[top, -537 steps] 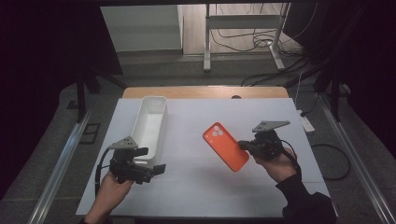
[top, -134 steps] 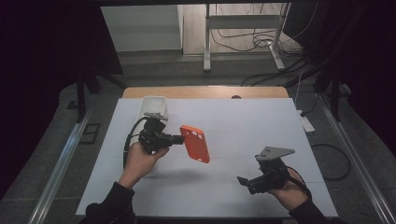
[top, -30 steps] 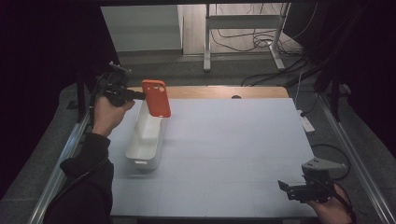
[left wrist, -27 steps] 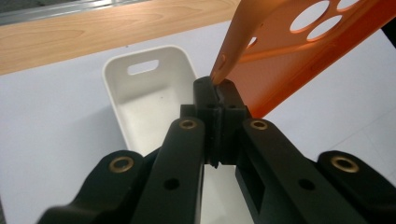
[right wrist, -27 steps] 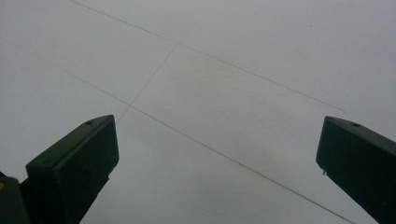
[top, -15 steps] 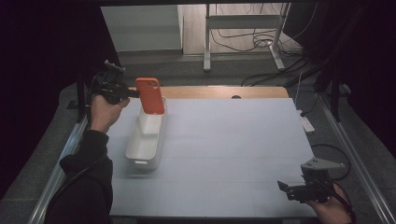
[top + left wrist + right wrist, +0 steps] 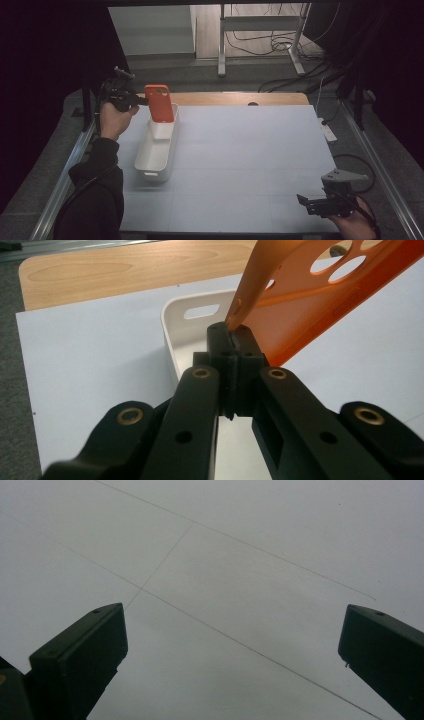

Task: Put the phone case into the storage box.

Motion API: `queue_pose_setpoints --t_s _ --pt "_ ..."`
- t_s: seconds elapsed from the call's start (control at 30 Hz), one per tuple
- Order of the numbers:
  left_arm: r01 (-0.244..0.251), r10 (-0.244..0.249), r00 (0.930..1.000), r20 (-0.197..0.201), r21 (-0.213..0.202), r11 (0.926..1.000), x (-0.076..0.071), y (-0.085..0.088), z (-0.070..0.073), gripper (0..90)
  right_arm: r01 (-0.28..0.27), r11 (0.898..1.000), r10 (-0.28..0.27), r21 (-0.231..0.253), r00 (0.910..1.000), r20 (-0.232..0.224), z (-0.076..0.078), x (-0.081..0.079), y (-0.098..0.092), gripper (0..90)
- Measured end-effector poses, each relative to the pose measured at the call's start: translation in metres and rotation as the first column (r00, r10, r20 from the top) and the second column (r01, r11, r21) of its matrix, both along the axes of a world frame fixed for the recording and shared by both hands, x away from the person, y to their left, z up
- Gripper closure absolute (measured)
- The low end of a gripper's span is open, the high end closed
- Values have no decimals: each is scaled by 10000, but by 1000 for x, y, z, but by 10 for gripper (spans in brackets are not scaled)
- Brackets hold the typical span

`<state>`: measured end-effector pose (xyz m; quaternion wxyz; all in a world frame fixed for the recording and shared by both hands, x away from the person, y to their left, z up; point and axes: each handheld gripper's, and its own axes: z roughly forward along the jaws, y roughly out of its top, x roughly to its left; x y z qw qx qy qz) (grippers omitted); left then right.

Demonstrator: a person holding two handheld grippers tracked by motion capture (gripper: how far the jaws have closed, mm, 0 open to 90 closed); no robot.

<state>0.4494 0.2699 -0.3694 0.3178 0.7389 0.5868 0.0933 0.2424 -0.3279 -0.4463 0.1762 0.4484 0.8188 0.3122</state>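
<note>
An orange phone case (image 7: pixel 159 103) hangs upright over the far end of a long white bin (image 7: pixel 156 148) at the table's left. My left gripper (image 7: pixel 141 100) is shut on the case's edge, held from the left by a hand. In the left gripper view the black jaws pinch the rim of the orange case (image 7: pixel 320 295), with the bin's far wall and handle slot (image 7: pixel 202 313) right beneath. My right gripper (image 7: pixel 302 200) stands open low at the table's front right corner. Its two jaws are wide apart over bare white table (image 7: pixel 230 595) in the right gripper view.
The white tabletop (image 7: pixel 250 155) stretches between the bin and the right gripper. A wooden strip (image 7: pixel 240 98) runs along the far edge. Metal rails (image 7: pixel 65 175) flank both sides. A white power strip (image 7: pixel 328 131) lies off the right edge.
The left gripper has brought the orange case down and slightly right, so that it hangs lower over the bin's far end. The right gripper has stayed in place.
</note>
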Motion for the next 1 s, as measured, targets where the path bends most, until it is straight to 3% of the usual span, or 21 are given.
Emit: queue_pose_setpoints --t_s 1.0 --pt "-184 191 9986 -490 145 9997 20 -2 -42 889 -183 9998 183 -81 9998 -13 -1 0 1 0"
